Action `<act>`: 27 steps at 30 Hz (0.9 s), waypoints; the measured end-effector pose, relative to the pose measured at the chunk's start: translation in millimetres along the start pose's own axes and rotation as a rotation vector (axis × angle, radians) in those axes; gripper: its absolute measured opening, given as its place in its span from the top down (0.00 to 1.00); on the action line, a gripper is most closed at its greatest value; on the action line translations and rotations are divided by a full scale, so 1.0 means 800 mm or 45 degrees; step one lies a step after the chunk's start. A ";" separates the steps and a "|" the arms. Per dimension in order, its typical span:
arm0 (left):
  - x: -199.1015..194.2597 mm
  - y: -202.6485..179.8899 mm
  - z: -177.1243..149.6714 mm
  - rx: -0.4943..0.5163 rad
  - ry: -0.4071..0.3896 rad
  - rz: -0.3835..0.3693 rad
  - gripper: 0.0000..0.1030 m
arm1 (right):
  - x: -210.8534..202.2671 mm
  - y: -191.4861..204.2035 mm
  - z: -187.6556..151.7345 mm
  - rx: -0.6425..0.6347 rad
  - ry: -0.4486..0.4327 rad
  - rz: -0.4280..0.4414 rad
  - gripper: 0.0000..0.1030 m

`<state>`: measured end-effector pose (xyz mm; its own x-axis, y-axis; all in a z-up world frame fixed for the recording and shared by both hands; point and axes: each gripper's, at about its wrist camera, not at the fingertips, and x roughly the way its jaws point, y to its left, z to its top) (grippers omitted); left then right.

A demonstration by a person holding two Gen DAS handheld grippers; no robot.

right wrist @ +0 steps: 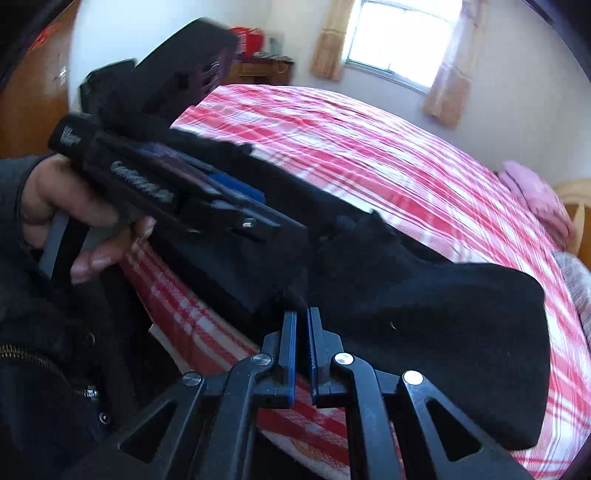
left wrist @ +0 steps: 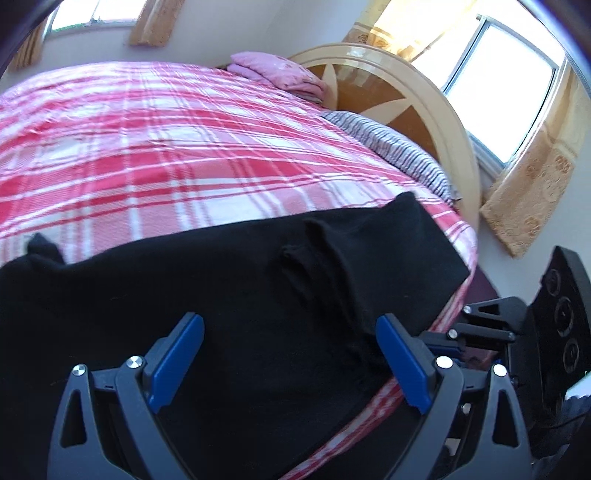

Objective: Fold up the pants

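Black pants [left wrist: 221, 295] lie spread along the near edge of the bed, with some folds at the middle. My left gripper [left wrist: 291, 336] hovers over them, its blue pads [left wrist: 177, 358] wide apart and nothing between them. In the right wrist view the pants [right wrist: 424, 332] run from the left gripper's side to a broad end at the right. My right gripper [right wrist: 302, 314] is shut, its tips pinching a small tuft at the pants' near edge. The right gripper's body [left wrist: 484, 328] also shows by the bed's edge. A hand [right wrist: 74, 206] holds the left gripper's handle.
The bed carries a red and white plaid cover [left wrist: 147, 147]. A folded pink blanket [left wrist: 277, 72] and a striped pillow [left wrist: 399, 147] lie by the round wooden headboard [left wrist: 424, 96]. Curtained windows [right wrist: 399, 33] and a wooden cabinet [right wrist: 258, 70] stand beyond. The person's dark jacket [right wrist: 44, 369] is close at left.
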<state>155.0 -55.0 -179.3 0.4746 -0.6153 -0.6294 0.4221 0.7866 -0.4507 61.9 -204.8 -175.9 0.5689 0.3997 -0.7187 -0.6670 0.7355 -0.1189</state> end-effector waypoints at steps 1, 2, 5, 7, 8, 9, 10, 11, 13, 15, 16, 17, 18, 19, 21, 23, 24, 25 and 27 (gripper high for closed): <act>0.005 0.000 0.006 -0.015 0.008 -0.028 0.06 | -0.005 -0.005 0.001 0.032 0.003 0.029 0.93; 0.008 0.000 0.010 -0.033 0.013 -0.052 0.06 | -0.012 -0.010 0.002 0.051 -0.011 0.045 0.93; 0.023 -0.002 0.024 -0.079 0.043 -0.120 0.06 | -0.030 -0.022 0.005 0.062 -0.051 0.028 0.93; 0.037 -0.005 0.032 -0.121 0.071 -0.149 0.06 | -0.040 -0.032 0.005 0.080 -0.076 -0.011 0.92; 0.041 -0.007 0.034 -0.129 0.075 -0.155 0.06 | -0.042 -0.039 0.006 0.094 -0.088 -0.035 0.92; 0.045 -0.009 0.036 -0.134 0.075 -0.154 0.07 | -0.042 -0.050 0.007 0.116 -0.104 -0.059 0.92; 0.050 -0.014 0.039 -0.127 0.080 -0.132 0.11 | -0.046 -0.058 0.005 0.145 -0.124 -0.072 0.92; 0.050 -0.015 0.040 -0.117 0.085 -0.114 0.21 | -0.050 -0.068 0.004 0.182 -0.150 -0.072 0.92; 0.052 -0.021 0.041 -0.072 0.095 -0.023 0.43 | -0.058 -0.088 0.001 0.280 -0.220 -0.063 0.92; 0.049 -0.020 0.039 -0.034 0.094 0.036 0.66 | -0.063 -0.105 -0.001 0.375 -0.282 -0.070 0.92; 0.042 -0.014 0.037 -0.055 0.082 0.020 0.79 | -0.066 -0.111 -0.004 0.407 -0.299 -0.084 0.92; 0.039 -0.009 0.036 -0.081 0.076 -0.001 0.84 | -0.067 -0.117 -0.005 0.435 -0.311 -0.104 0.92; 0.033 -0.006 0.036 -0.103 0.067 -0.022 0.85 | -0.067 -0.123 -0.007 0.471 -0.324 -0.132 0.92; 0.026 -0.006 0.035 -0.104 0.050 -0.028 0.85 | -0.068 -0.127 -0.008 0.498 -0.331 -0.146 0.92; 0.014 -0.008 0.034 -0.093 0.024 -0.035 0.86 | -0.069 -0.136 -0.012 0.554 -0.344 -0.150 0.91; 0.009 -0.011 0.036 -0.088 -0.003 -0.041 0.86 | -0.068 -0.140 -0.013 0.586 -0.355 -0.156 0.91; 0.006 -0.010 0.037 -0.081 -0.015 -0.036 0.86 | -0.069 -0.142 -0.015 0.599 -0.366 -0.164 0.91; 0.005 -0.009 0.039 -0.075 -0.024 -0.016 0.87 | -0.071 -0.144 -0.016 0.609 -0.375 -0.168 0.90; 0.006 0.002 0.043 -0.101 -0.027 0.001 0.87 | -0.076 -0.145 -0.021 0.624 -0.383 -0.167 0.88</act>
<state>184.2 -58.8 -161.5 0.4916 -0.6153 -0.6162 0.3597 0.7879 -0.4998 96.5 -323.5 -129.4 0.7910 0.3730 -0.4850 -0.3222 0.9278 0.1880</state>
